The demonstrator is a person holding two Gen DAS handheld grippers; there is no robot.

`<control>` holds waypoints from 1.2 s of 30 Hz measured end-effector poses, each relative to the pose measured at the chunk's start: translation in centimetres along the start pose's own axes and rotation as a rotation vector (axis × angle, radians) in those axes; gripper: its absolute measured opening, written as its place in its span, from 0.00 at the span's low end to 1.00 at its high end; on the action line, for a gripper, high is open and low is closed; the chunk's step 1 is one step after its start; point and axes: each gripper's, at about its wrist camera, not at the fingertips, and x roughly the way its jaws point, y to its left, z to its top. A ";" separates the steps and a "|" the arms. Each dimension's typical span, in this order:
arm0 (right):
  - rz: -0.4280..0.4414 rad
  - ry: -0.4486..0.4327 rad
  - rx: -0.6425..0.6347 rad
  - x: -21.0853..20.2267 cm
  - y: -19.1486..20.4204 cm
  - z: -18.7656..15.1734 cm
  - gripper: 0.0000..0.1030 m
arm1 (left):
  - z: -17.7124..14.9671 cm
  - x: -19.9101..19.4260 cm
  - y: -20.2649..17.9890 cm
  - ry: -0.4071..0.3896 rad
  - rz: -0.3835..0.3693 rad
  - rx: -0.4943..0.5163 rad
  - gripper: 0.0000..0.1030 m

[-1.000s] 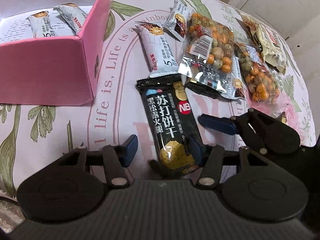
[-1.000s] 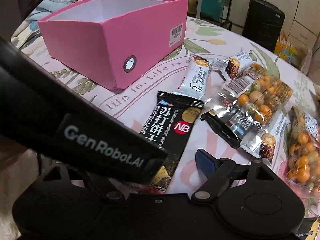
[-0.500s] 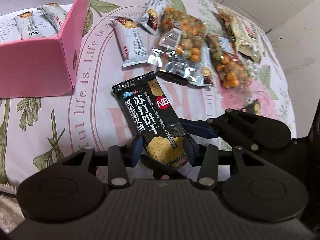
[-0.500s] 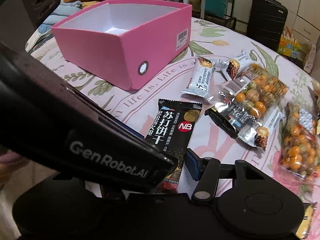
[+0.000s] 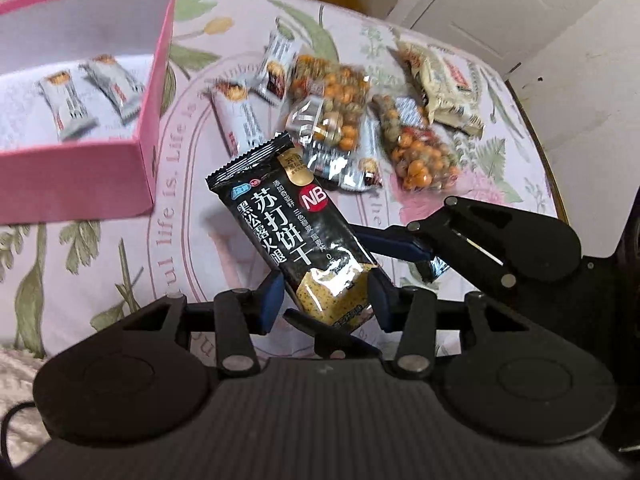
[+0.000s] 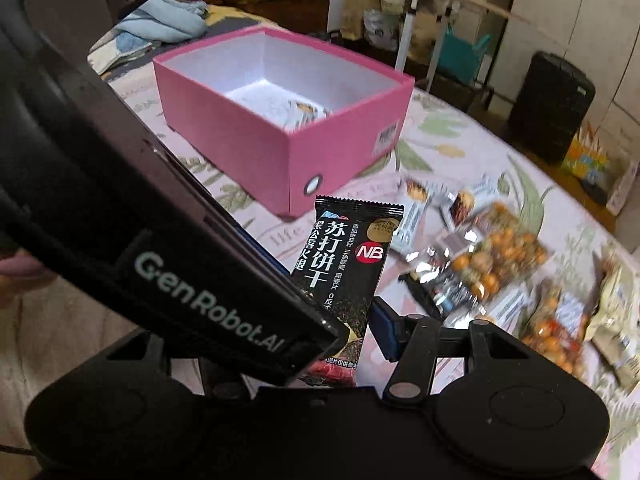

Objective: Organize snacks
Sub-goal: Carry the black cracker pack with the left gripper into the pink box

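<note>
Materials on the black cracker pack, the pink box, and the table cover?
Black cracker pack: looks like glossy plastic film; glare patches, crimped serrated end, buckles in the left gripper.
Pink box: probably matte paperboard; flat stiff walls, sharp folded corners, white liner, metal-looking eyelet.
Table cover: printed floral sheet, low sheen; cloth or vinyl, cannot tell.
</note>
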 end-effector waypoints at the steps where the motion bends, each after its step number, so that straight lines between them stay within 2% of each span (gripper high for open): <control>1: -0.006 -0.007 -0.008 -0.3 0.1 0.3 0.59 | 0.2 -0.4 -0.2 -0.011 0.002 0.004 0.43; 14: -0.033 -0.113 -0.108 -2.9 0.9 5.5 0.59 | 2.5 -7.0 -0.3 -0.136 0.046 0.029 0.43; 24: 0.020 -0.137 -0.140 -2.3 1.2 11.1 0.59 | 4.9 -11.3 2.6 -0.191 0.080 -0.029 0.43; 29: 0.075 -0.150 -0.126 0.6 0.4 12.6 0.59 | 6.4 -11.0 5.2 -0.206 0.118 -0.076 0.43; 34: 0.101 -0.155 -0.124 3.3 0.2 13.2 0.55 | 8.1 -8.9 8.4 -0.160 0.128 -0.141 0.45; 36: 0.110 -0.147 -0.114 4.6 0.0 13.9 0.55 | 8.6 -8.1 9.7 -0.173 0.128 -0.179 0.47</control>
